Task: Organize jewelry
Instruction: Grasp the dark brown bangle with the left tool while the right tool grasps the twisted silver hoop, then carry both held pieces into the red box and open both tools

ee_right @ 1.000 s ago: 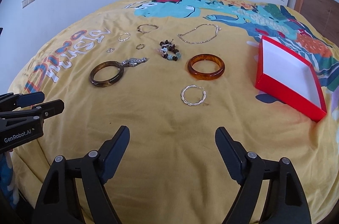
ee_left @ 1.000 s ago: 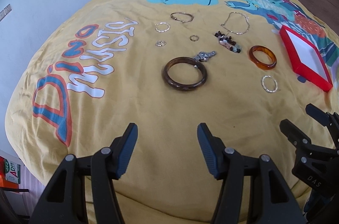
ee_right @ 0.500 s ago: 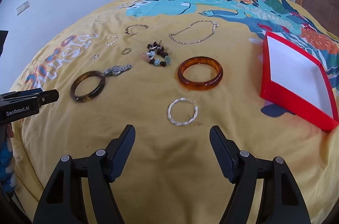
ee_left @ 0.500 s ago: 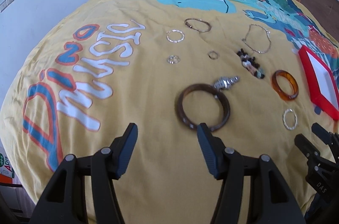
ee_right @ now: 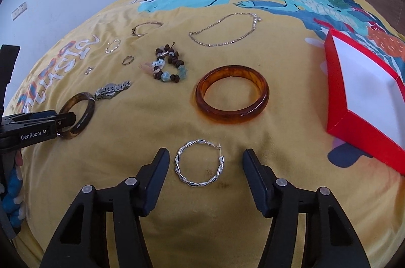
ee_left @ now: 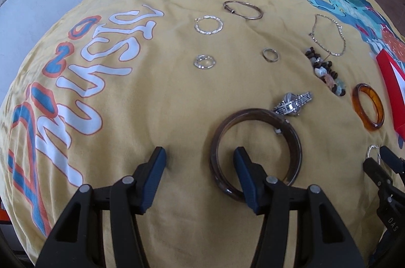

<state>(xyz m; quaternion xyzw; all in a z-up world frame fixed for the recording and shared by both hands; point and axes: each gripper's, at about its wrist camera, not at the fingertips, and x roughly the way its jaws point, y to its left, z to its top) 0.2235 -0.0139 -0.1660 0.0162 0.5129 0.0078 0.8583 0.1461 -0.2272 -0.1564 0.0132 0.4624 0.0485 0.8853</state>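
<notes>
The left gripper (ee_left: 200, 161) is closing, fingers straddling the dark bangle's (ee_left: 255, 149) near rim; the right gripper (ee_right: 206, 163) is closing around the twisted silver hoop (ee_right: 200, 163) lying on the bed (ee_right: 253, 192). Neither is gripping yet. Soft bedding may be letting either piece slip or tilt away.

Free room and obstacles on the bed

Bare yellow bedcover (ee_right: 227, 230) is left open below the silver twisted hoop (ee_right: 200, 163), which lies between the closing jaws of the right tool (ee_right: 205, 165); passage rightward is blocked by the red box (ee_right: 364, 100), forward by the amber bangle (ee_right: 231, 94). At the left tool (ee_left: 198, 173), also closing, one finger (ee_left: 243, 166) is set inside the dark bangle (ee_left: 255, 149), the watch (ee_left: 292, 103) just beyond
</notes>
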